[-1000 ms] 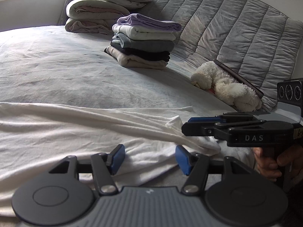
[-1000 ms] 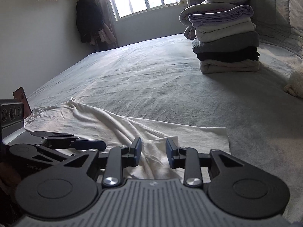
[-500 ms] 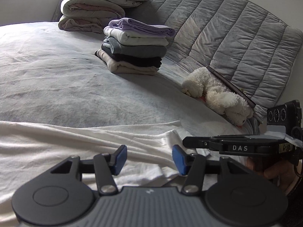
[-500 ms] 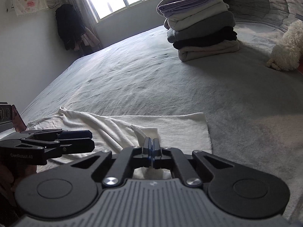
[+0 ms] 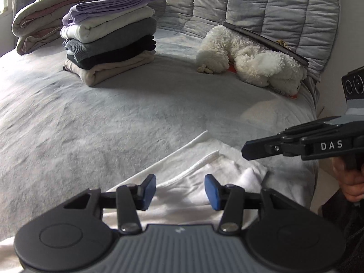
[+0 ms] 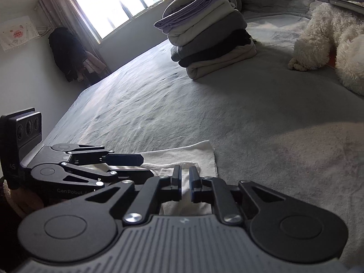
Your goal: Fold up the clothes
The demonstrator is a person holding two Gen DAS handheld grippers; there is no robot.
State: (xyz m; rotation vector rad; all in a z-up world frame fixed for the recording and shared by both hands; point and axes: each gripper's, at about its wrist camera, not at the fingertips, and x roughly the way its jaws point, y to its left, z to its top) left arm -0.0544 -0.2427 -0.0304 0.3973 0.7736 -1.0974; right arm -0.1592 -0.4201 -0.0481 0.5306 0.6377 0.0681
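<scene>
Both claws are seen low over the wide grey bed cover (image 5: 95, 122). On the left gripper (image 5: 180, 190) the blue pads stand well apart, with nothing between them. On the right gripper (image 6: 185, 183) the jaws are drawn almost together, with only a narrow gap; white cloth is seen in this gap, but it cannot be told if the cloth is really pinched.

Taking the bed cover as landmark, the grey quilted headboard (image 5: 261, 6) is found at its far edge. A stack of folded clothes, lilac on top and beige at the bottom (image 5: 109, 38), is placed on the cover near the headboard, and a white fluffy toy (image 5: 250, 63) is laid beside the headboard, well apart from the stack.

The soft white cotton garment (image 5: 193, 170) is spread on the near edge of the cover, directly under both grippers. Its hemmed border runs diagonally in front of the left gripper, and one corner (image 6: 208, 146) is seen flat in the right wrist view.

The garment is judged to be light, limp and thin. It will sag and wrinkle when lifted, and a single layer may slip out. It should be taken at the hem or at a corner, where the cloth is doubled and thicker.
</scene>
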